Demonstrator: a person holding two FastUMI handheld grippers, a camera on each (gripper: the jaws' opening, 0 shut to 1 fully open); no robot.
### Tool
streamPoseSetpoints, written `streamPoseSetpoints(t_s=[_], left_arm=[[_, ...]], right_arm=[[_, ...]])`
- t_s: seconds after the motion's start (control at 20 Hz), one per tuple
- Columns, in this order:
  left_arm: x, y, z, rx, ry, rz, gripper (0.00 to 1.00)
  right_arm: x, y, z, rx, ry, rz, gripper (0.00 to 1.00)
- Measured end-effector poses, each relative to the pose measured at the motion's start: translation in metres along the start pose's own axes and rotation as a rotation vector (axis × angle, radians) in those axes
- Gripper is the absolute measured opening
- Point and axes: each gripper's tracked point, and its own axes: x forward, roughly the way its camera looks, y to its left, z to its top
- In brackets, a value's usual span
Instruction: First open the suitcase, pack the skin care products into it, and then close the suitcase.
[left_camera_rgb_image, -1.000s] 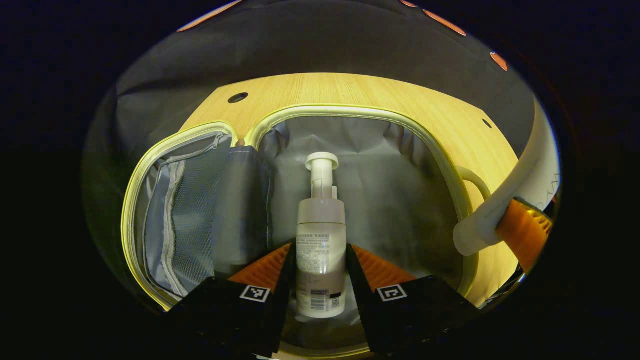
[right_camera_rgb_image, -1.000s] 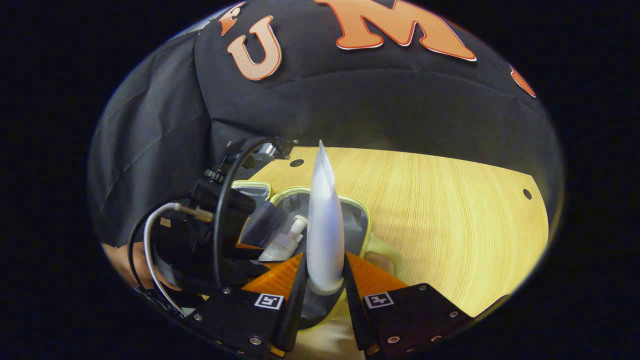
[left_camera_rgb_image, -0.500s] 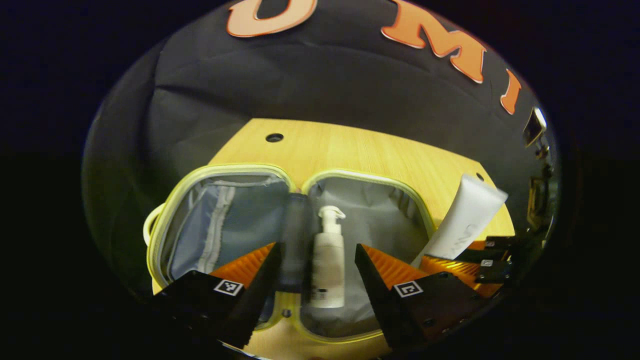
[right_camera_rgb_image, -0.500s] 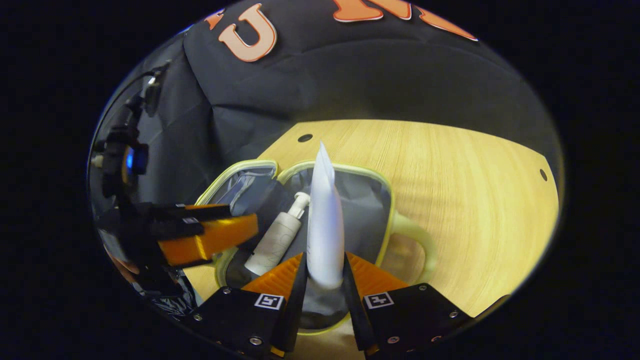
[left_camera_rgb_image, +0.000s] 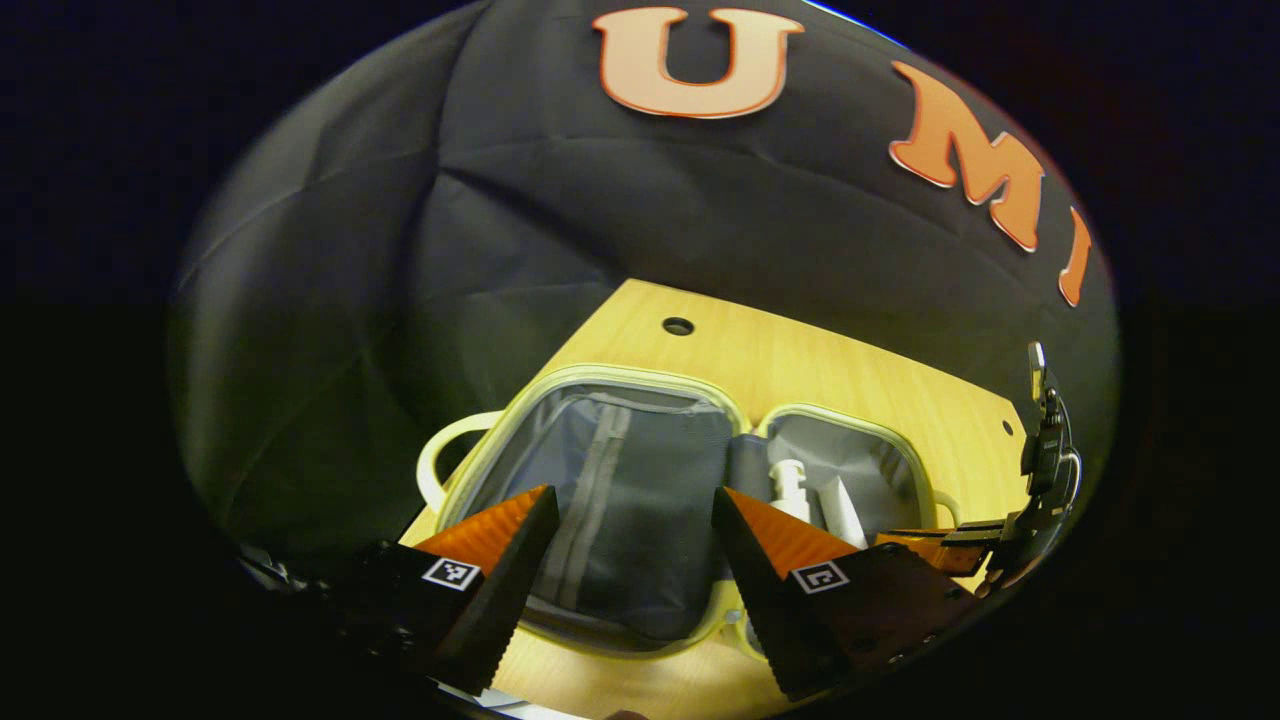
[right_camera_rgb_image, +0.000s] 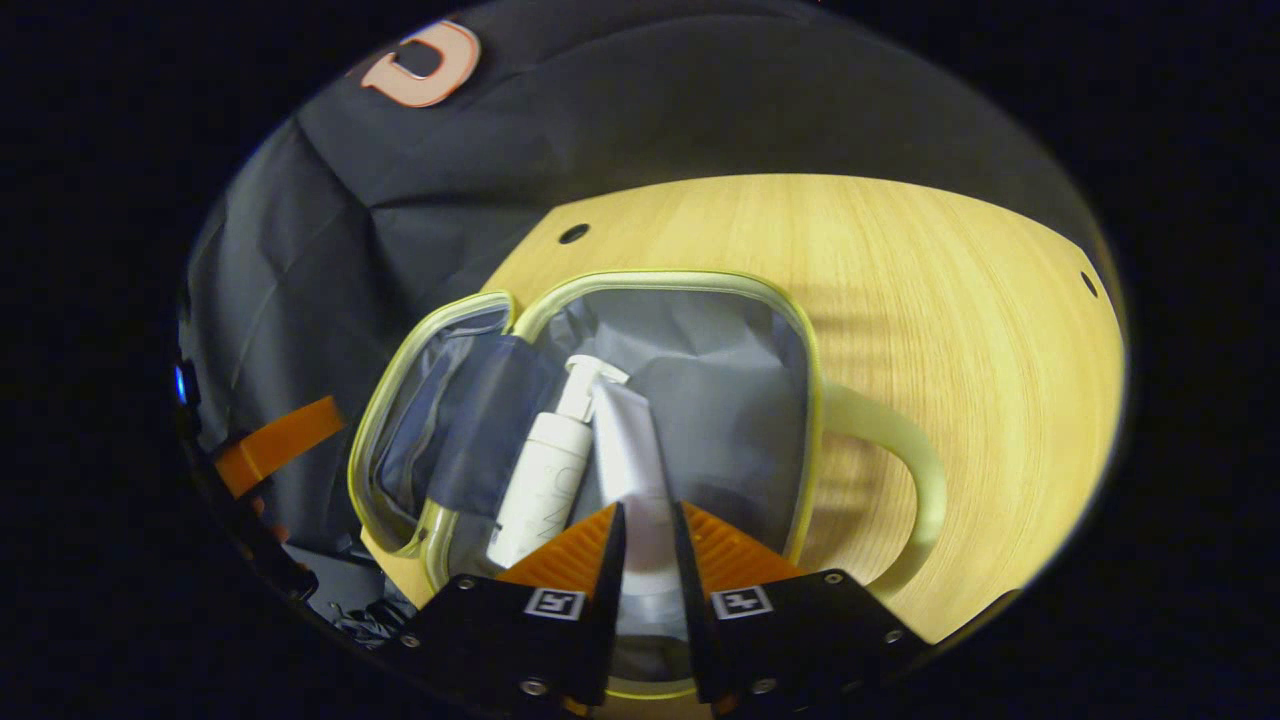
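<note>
Lies open flat on the wooden table (right_camera_rgb_image: 930, 290): suitcase (right_camera_rgb_image: 700, 330), small, yellow-green rimmed, grey-lined, both halves up. In the right half, seen from the right gripper view, pump bottle (right_camera_rgb_image: 545, 470) on its side, nozzle toward the far rim, and just beside it, touching along its length, white tube (right_camera_rgb_image: 630, 460). Clamped on the tube's near end: right gripper (right_camera_rgb_image: 645, 545), both fingers pressing its sides, low over the near rim. Curved handle (right_camera_rgb_image: 890, 440) sticking out from the case's right edge onto bare wood. Left half with a mesh zip pocket (left_camera_rgb_image: 610, 480), nothing loose in it. Hovering over that half in the left gripper view: left gripper (left_camera_rgb_image: 630, 545), jaws spread wide, nothing between them. Same view shows bottle head and tube end in the far half. Table bare to the right and beyond the case, two small round holes near its far edge. Black cloth wall close behind the table's far and left edges.
</note>
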Motion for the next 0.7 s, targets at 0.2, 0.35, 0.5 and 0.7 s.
streamPoseSetpoints(t_s=[0.2,0.35,0.5,0.7], left_arm=[[0.003,0.045,-0.005,-0.050,0.004,0.067,0.97],[0.013,0.074,-0.001,-0.110,-0.015,0.120,0.97],[0.013,0.106,0.003,-0.174,-0.036,0.146,0.97],[0.024,0.137,0.007,-0.232,-0.059,0.186,0.97]], right_arm=[[-0.006,-0.003,0.002,-0.030,-0.025,-0.019,0.22],[-0.017,-0.002,0.013,-0.023,-0.071,-0.016,0.23],[-0.038,-0.010,0.038,0.012,-0.155,-0.023,0.23],[-0.067,-0.035,0.065,0.066,-0.258,-0.069,0.19]])
